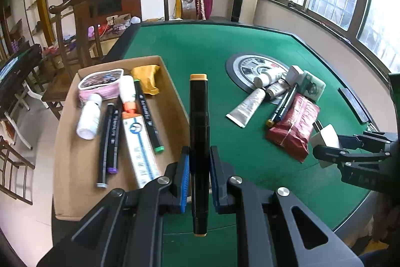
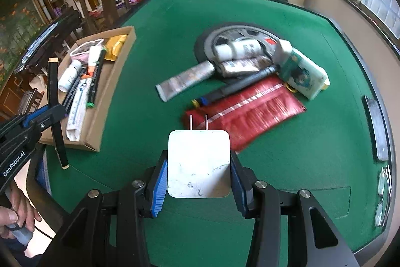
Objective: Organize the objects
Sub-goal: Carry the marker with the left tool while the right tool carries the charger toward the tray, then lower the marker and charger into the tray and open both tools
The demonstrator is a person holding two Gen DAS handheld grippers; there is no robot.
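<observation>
Between pads of left hand-held gripper (image 1: 198, 177): black marker (image 1: 198, 142), clamped mid-barrel; rigid, light, smooth, likely to pivot. Right hand-held gripper (image 2: 198, 182) closed on white charger (image 2: 198, 164); hard, flat-sided, secure. Ahead-left on desk (image 1: 225, 46): cardboard box (image 1: 172, 91).

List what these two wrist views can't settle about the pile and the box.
- Red pouch, right wrist view: motion blur smears its print.
- Tubes in the pile, right wrist view: labels blurred.
- Cardboard box, left wrist view: near corner hidden behind the left gripper and its black marker.
- Pink pouch, right wrist view: too small.
</observation>
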